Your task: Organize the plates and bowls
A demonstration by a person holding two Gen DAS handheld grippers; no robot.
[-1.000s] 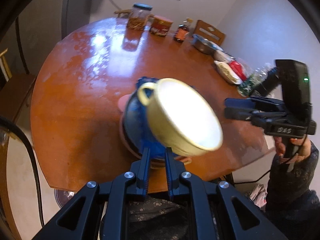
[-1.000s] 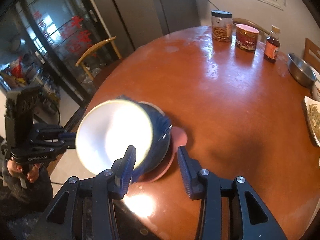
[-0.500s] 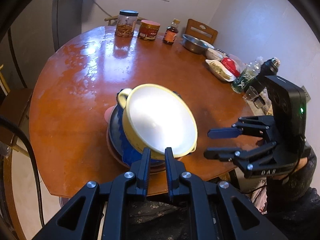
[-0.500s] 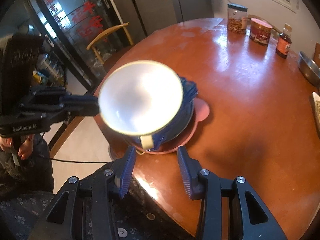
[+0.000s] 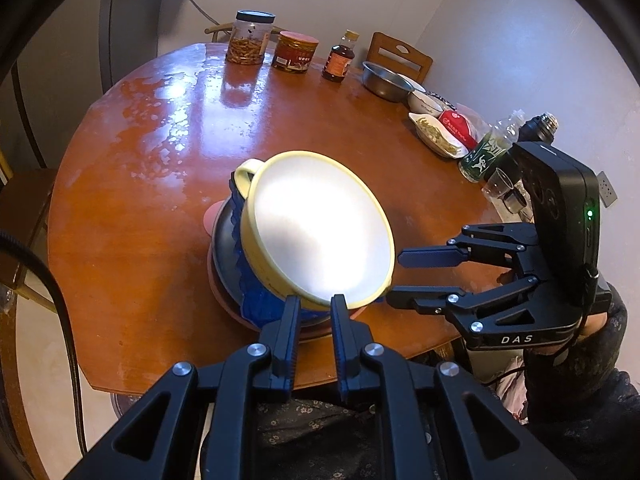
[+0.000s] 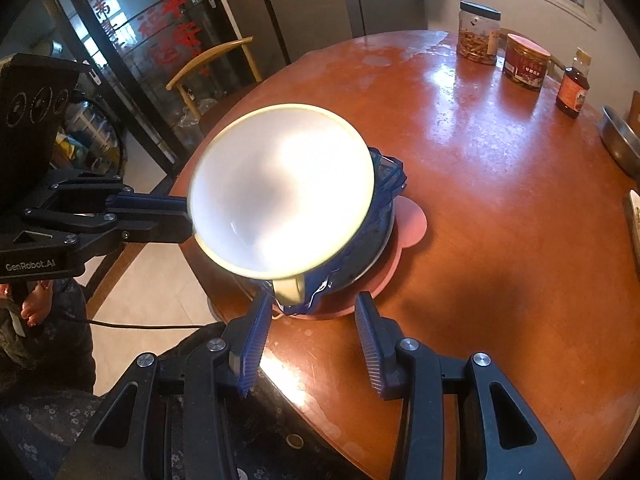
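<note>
At the near edge of a round wooden table (image 5: 160, 152), the left claw (image 5: 313, 305) pinches the near rim of a yellow bowl (image 5: 316, 228), holding it tilted over a stack: a blue bowl (image 5: 256, 300) nested in a dark dish (image 5: 222, 236), on a pink plate (image 6: 404, 224). The yellow bowl is low in the blue one, though whether it is fully seated cannot be told. To the right of the stack, the right claw (image 6: 310, 318) hangs open and empty, its fingers (image 5: 430, 258) just beside the yellow bowl's rim.

The risk, by the look of it: the grip is a thin pinch on one edge of a tilted bowl, so a release now could let it rock or slide off-centre, and the stack sits near the table's edge.

The left wrist view alone shows the pinch on the rim and the clutter far right of the stack. The right wrist view alone shows the yellow bowl's handle (image 6: 288, 290) hanging between the open fingers, and the pink plate's far side.
</note>
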